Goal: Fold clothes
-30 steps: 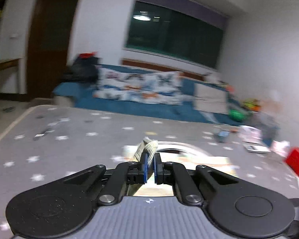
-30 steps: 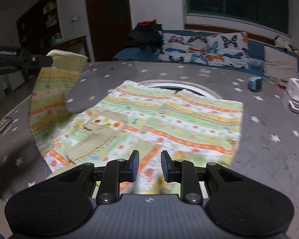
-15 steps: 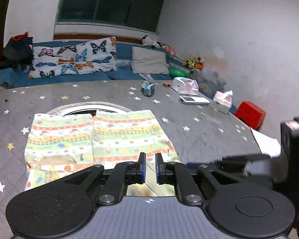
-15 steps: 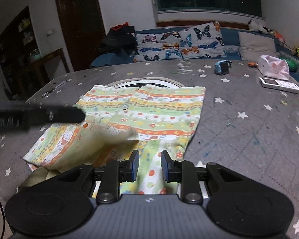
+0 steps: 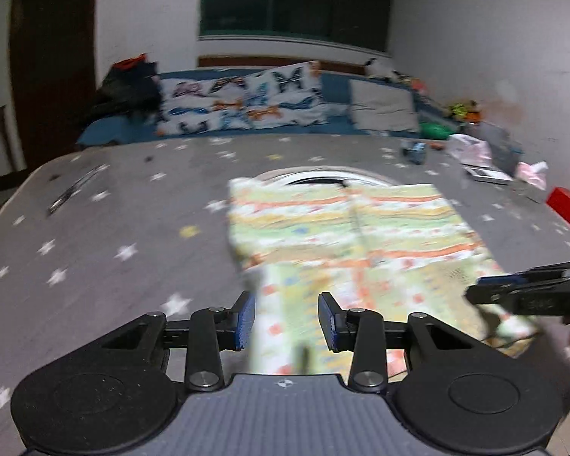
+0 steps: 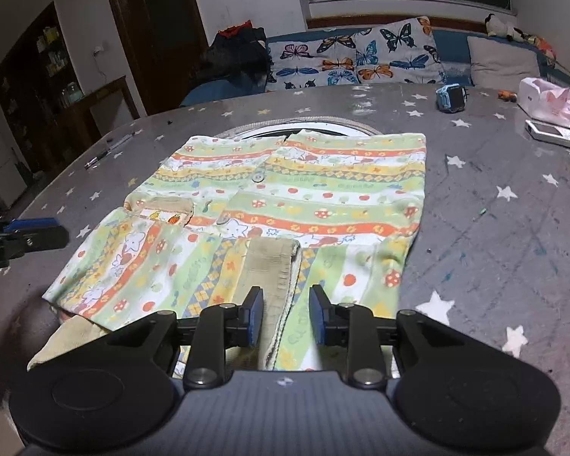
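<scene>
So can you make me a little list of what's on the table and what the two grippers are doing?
clothing: striped shirt, lying flat, both sleeves folded in
surface: grey starry table
left gripper: opening, sleeve cloth between the fingers but not pinched
right gripper: opening, over the sleeve cuff
nearby: blue watch, pen

Black grippers (image 6: 286, 315), blue finger pads (image 6: 255, 317), silver screws

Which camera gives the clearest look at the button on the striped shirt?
The right wrist view. There the button shows sharply on the striped shirt, along the middle seam. The left wrist view is smeared by motion: it shows the shirt and its seam, but I cannot make out the button there.
</scene>
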